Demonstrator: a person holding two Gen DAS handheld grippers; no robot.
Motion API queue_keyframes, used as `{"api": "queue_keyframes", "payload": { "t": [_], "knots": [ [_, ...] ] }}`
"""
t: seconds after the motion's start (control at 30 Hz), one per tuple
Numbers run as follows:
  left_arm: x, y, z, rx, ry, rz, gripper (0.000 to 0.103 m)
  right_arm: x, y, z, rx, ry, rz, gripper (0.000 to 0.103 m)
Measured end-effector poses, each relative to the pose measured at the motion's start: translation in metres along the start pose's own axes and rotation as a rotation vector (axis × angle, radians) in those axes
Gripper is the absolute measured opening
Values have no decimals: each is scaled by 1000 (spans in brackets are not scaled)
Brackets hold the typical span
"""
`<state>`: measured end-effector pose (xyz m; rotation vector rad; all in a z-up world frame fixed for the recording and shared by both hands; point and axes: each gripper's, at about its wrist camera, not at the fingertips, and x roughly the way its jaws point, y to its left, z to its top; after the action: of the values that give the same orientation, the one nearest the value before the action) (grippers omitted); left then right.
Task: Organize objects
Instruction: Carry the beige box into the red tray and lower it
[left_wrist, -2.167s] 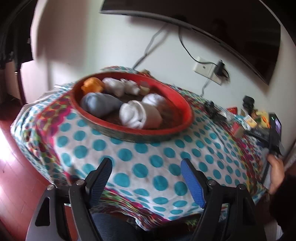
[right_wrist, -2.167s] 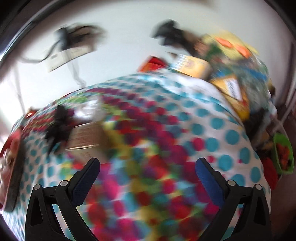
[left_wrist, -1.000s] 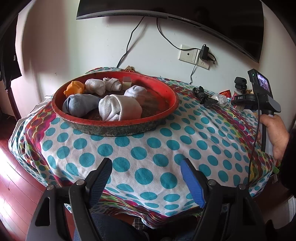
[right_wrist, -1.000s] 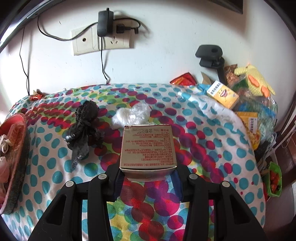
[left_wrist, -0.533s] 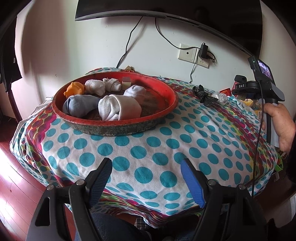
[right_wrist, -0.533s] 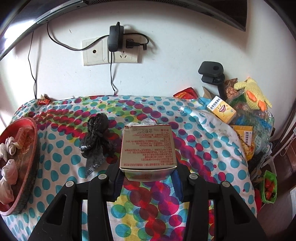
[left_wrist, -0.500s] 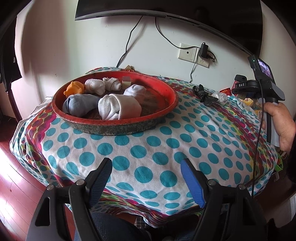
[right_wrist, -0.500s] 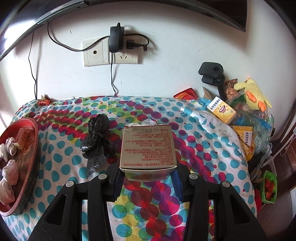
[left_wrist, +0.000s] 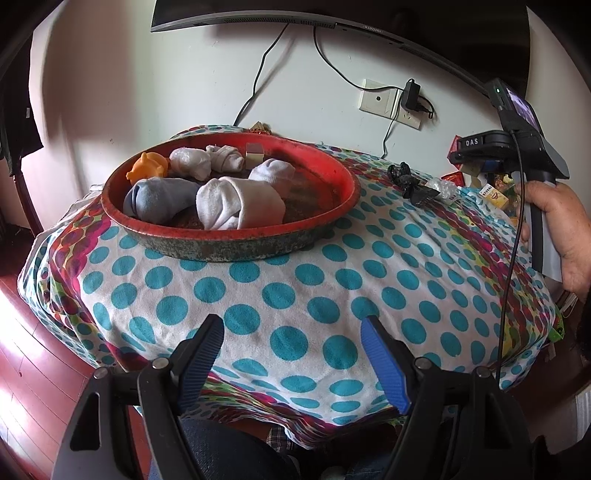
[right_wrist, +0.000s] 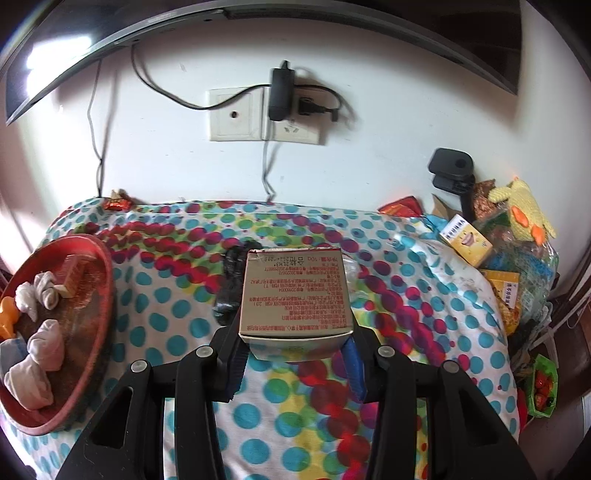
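My right gripper (right_wrist: 295, 354) is shut on a small tan cardboard box (right_wrist: 293, 291) with red print, held clear above the dotted tablecloth. The round red tray (right_wrist: 107, 280) lies at the left of the right wrist view. In the left wrist view this tray (left_wrist: 343, 199) sits at the far middle and holds several rolled socks (left_wrist: 240, 203), an orange toy (left_wrist: 147, 166) and a small block (left_wrist: 254, 151). My left gripper (left_wrist: 291, 350) hangs open over the table's near edge, nothing between its fingers. A hand (left_wrist: 565, 229) holds the right gripper's handle at the far right.
A black bundle (right_wrist: 232, 291) and a crumpled clear wrapper (left_wrist: 441, 188) lie on the cloth right of the tray. Small boxes (right_wrist: 467, 240), snack packets and a knitted yellow toy (right_wrist: 524, 206) crowd the right end. A wall socket (right_wrist: 258, 114) with a charger and cables sits behind, under a screen.
My right gripper has risen off the cloth with the box in it and pulled back, bringing the red tray further into its view. The left gripper has stayed put.
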<state>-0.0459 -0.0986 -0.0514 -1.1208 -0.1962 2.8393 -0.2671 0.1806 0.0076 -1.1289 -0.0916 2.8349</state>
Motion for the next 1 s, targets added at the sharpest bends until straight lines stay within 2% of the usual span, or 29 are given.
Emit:
{"api": "queue_keyframes", "payload": {
  "t": [1.0],
  "knots": [
    [0,4,0,-19,16,-1,79,-16,115,-8,-168,-17,119,42]
  ]
}}
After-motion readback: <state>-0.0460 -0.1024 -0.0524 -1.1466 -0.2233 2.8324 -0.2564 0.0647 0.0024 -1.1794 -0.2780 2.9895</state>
